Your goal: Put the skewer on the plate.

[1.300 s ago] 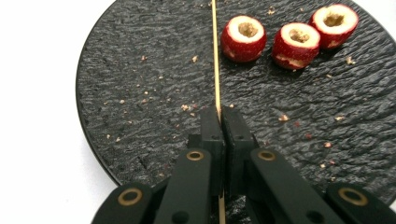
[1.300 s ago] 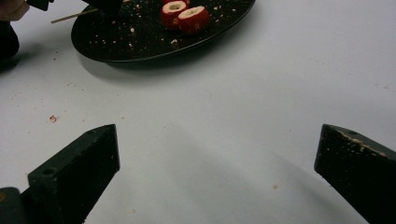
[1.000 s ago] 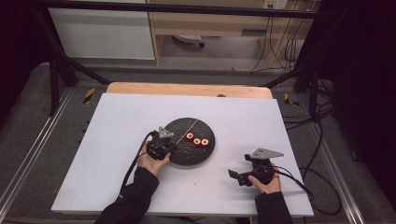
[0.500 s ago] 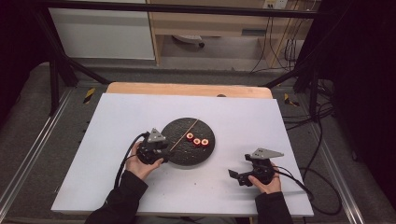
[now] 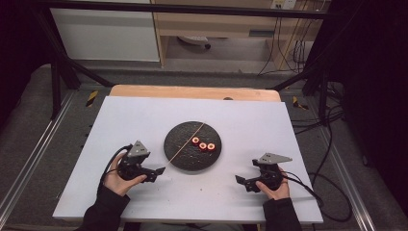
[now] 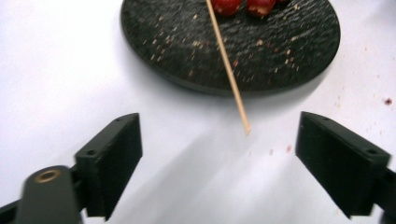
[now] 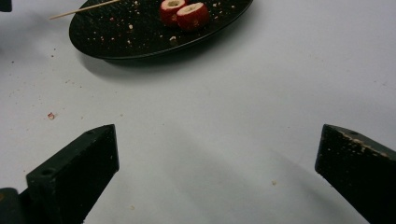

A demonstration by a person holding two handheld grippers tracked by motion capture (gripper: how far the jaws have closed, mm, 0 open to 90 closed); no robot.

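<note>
A round black plate (image 5: 183,155) sits mid-table, and on it lie three red hollowed fruit pieces (image 5: 202,144) and a thin wooden skewer (image 5: 185,142) set diagonally. The skewer's near end juts past the rim. My left gripper (image 5: 160,171) rests on the table left of the plate, open and holding nothing. In its view the skewer (image 6: 229,65) points between the jaws from the plate (image 6: 280,51). My right gripper (image 5: 239,180) sits at the front right, open and holding nothing. Its view takes in the plate (image 7: 130,37), two fruit pieces (image 7: 184,13) and the skewer tip (image 7: 84,9).
The white table top (image 5: 144,120) carries red specks and crumbs around the plate. A wooden strip (image 5: 192,91) runs along the far edge. Cables (image 5: 332,192) trail off the right side, and black frame bars stand at both far corners.
My left gripper has drawn back from the plate's left edge, moving left and toward the person. The skewer stays on the plate. The right gripper has not moved.
</note>
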